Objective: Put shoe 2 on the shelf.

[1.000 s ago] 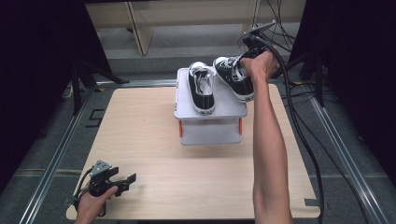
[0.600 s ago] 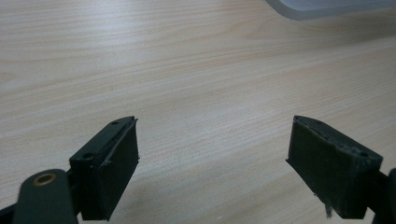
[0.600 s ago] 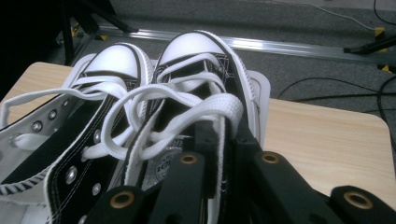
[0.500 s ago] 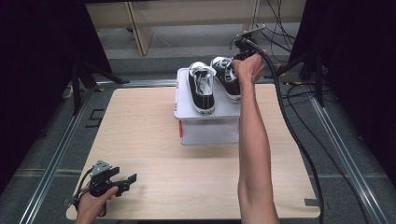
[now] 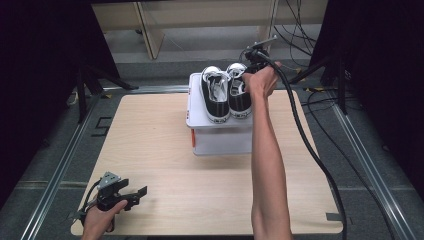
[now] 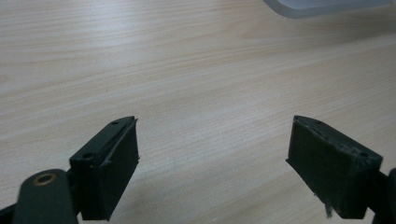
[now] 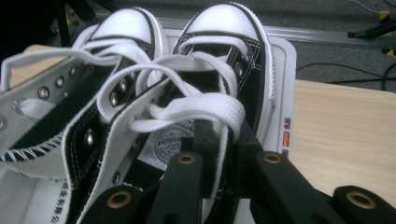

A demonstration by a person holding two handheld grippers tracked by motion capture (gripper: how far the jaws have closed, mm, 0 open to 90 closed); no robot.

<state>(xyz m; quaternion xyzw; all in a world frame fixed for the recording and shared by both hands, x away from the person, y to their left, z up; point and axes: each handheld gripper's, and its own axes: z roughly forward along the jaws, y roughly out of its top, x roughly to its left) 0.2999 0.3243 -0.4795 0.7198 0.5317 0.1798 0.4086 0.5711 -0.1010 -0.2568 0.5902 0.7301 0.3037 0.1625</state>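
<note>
Two black canvas sneakers with white toe caps and white laces lie side by side on a white lidded box (image 5: pixel 222 137). The left sneaker (image 5: pixel 215 97) lies free. My right gripper (image 5: pixel 248 74) reaches in from the right and is shut on the upper edge of the right sneaker (image 5: pixel 239 100). In the right gripper view its jaws (image 7: pixel 223 135) pinch the laced edge of that sneaker (image 7: pixel 224 28), with the other sneaker (image 7: pixel 126 23) to its left. My left gripper (image 5: pixel 141 196) rests at the table's front left, open and holding nothing (image 6: pixel 212 158).
The light wooden table (image 5: pixel 150 135) carries the box at its far middle. Metal rails run along both sides of the table. Black cables (image 5: pixel 300 130) trail from the right gripper over the table's right part and across the floor beyond.
The right hand has swung the right sneaker leftward and down, from an angled place at the box's right edge to parallel beside the left sneaker. The left gripper has stayed put.
</note>
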